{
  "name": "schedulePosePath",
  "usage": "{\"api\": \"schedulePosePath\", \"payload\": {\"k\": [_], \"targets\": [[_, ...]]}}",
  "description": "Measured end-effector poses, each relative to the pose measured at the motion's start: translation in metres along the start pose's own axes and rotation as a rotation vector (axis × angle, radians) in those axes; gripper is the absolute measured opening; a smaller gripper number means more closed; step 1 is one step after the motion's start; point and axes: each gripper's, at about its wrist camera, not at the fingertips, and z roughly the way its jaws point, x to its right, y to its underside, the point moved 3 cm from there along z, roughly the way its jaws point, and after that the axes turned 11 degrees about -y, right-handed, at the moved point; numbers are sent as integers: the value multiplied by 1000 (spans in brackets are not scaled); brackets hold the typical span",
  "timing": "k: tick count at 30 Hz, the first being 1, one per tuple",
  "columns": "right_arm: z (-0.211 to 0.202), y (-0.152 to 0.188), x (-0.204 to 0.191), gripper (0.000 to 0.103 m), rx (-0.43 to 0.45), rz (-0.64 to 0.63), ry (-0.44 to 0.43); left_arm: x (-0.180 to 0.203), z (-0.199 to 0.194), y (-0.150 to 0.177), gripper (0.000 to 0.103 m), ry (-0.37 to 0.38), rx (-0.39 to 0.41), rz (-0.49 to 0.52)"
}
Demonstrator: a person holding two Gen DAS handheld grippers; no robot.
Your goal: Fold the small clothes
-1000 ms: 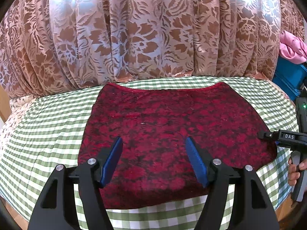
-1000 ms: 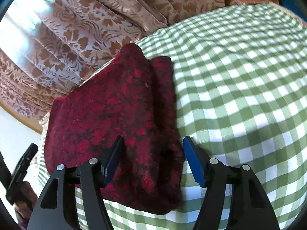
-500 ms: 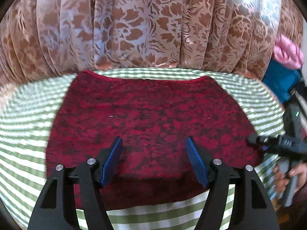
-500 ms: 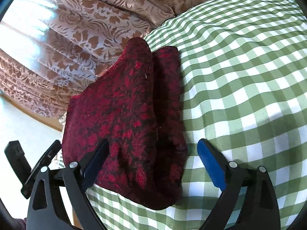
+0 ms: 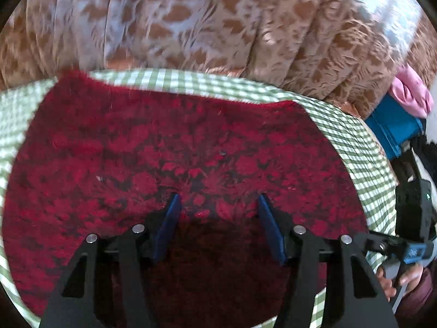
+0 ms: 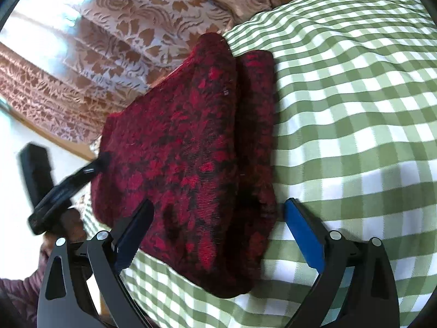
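A dark red garment with a black floral pattern (image 5: 191,147) lies flat on the green-checked tablecloth (image 5: 349,136). My left gripper (image 5: 218,210) is open and empty, low over the garment's near middle. In the right wrist view the same garment (image 6: 191,147) shows edge-on, with a folded flap along its right side. My right gripper (image 6: 218,218) is open and empty, its jaws straddling the garment's near corner. The right gripper also shows at the right edge of the left wrist view (image 5: 409,248). The left gripper shows at the left in the right wrist view (image 6: 60,188).
A brown floral curtain (image 5: 218,22) hangs behind the table. A blue container (image 5: 393,125) with pink cloth (image 5: 409,95) on it stands at the far right. Checked tablecloth (image 6: 355,109) spreads to the right of the garment.
My left gripper has moved forward and down over the garment, which now fills the view. My right gripper has opened wider and come closer to the garment's near corner.
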Motion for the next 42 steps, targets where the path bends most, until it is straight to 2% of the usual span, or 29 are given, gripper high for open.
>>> {"api": "schedulePosePath", "payload": {"k": [4, 7, 9, 12, 14, 19, 22, 25, 29, 30, 35, 38, 42], "targets": [[16, -1, -5, 94, -30, -28, 22, -5, 9, 3, 58, 35, -15, -41], [26, -2, -8, 78, -23, -37, 27, -5, 11, 5, 58, 39, -16, -41], [29, -1, -8, 56, -13, -22, 19, -4, 13, 6, 58, 28, -10, -25], [26, 0, -12, 41, 7, -6, 4, -5, 11, 4, 57, 22, -4, -27], [22, 0, -21, 37, 23, -12, 3, -8, 6, 4, 56, 25, 8, -38], [16, -1, -42, 34, 35, -70, 23, -20, -13, 4, 43, 40, 38, -67], [15, -3, -52, 33, 38, -95, 43, -36, -33, 7, 39, 45, 77, -99], [13, -6, -61, 33, 39, -124, 74, -57, -51, 12, 32, 17, 111, -115], [11, -11, -83, 32, 50, -174, 95, -89, -48, 20, 29, 17, 46, -145], [12, -12, -90, 32, 51, -188, 98, -92, -40, 23, 29, 25, 20, -147], [24, -21, -142, 31, 49, -306, 129, -98, -22, 27, 29, 67, -8, -181], [42, -28, -179, 31, 30, -383, 134, -104, -20, 30, 29, 106, -11, -211], [85, -29, -225, 31, -30, -499, 157, -110, -21, 33, 29, 163, -10, -230]]}}
